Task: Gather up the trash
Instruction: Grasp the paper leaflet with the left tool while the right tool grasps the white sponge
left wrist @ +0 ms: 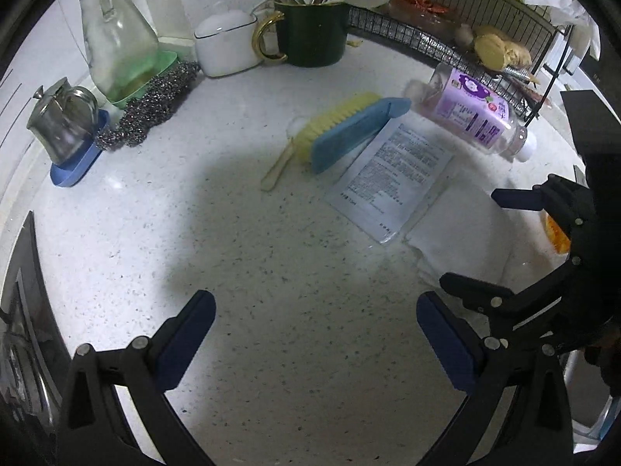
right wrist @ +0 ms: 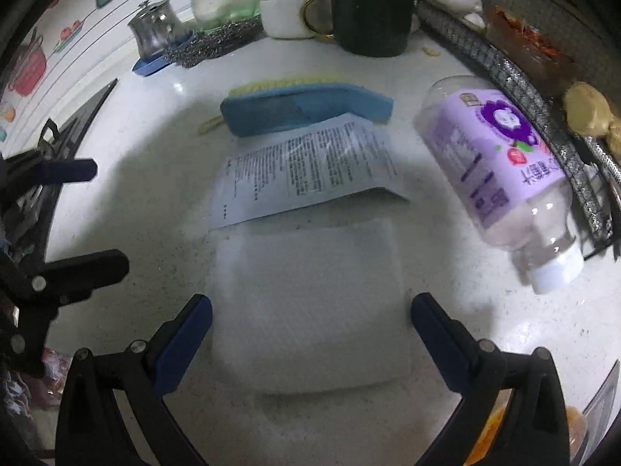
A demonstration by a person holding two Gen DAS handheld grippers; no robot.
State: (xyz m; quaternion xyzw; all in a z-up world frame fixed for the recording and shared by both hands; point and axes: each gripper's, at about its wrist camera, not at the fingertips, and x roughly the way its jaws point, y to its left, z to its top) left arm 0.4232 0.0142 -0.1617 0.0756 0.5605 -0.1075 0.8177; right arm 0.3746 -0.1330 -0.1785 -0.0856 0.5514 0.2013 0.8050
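A folded white paper towel (right wrist: 310,303) lies flat on the speckled counter, right between the fingers of my open right gripper (right wrist: 310,318). Behind it a printed sachet (right wrist: 306,167) leans on a blue brush (right wrist: 302,110). An empty bottle with a purple label (right wrist: 500,163) lies on its side at the right. In the left wrist view my open left gripper (left wrist: 316,322) hovers over bare counter (left wrist: 248,240), with the sachet (left wrist: 392,178), the towel (left wrist: 458,229), the bottle (left wrist: 473,112) and the right gripper (left wrist: 481,244) further right.
At the back stand a dark green mug of utensils (left wrist: 314,35), a white lidded pot (left wrist: 225,44), a glass carafe (left wrist: 116,35), steel scourers (left wrist: 151,105) and a metal jar on a blue dish (left wrist: 66,128). A wire rack (left wrist: 465,50) lines the right side. Orange peel (right wrist: 489,435) lies bottom right.
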